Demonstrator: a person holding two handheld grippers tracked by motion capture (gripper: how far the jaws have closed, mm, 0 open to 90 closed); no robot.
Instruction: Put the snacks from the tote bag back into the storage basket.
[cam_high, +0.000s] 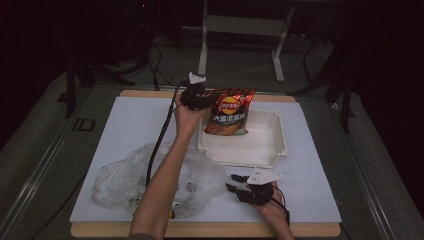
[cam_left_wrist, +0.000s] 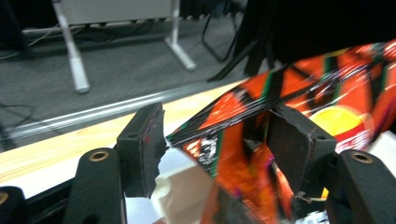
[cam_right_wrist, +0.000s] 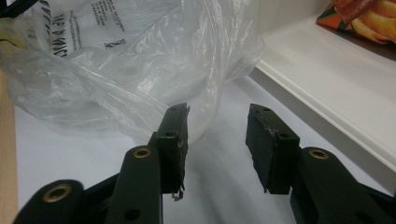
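The left hand-held gripper (cam_high: 200, 97) stood open around the chip bag's (cam_high: 230, 112) upper left corner (bag upright in the tray (cam_high: 260, 150)); the right hand-held gripper (cam_high: 235, 184) waited open, farther off.

The room is dark around the table (cam_high: 310, 227), a wooden top covered by a white sheet (cam_high: 125, 135) that catches most of the light. Grey carpeted floor (cam_high: 240, 65) stretches behind it, where a pale metal frame (cam_high: 280, 55) stands on two legs. Black cables (cam_high: 157, 67) trail across the floor at the far left.
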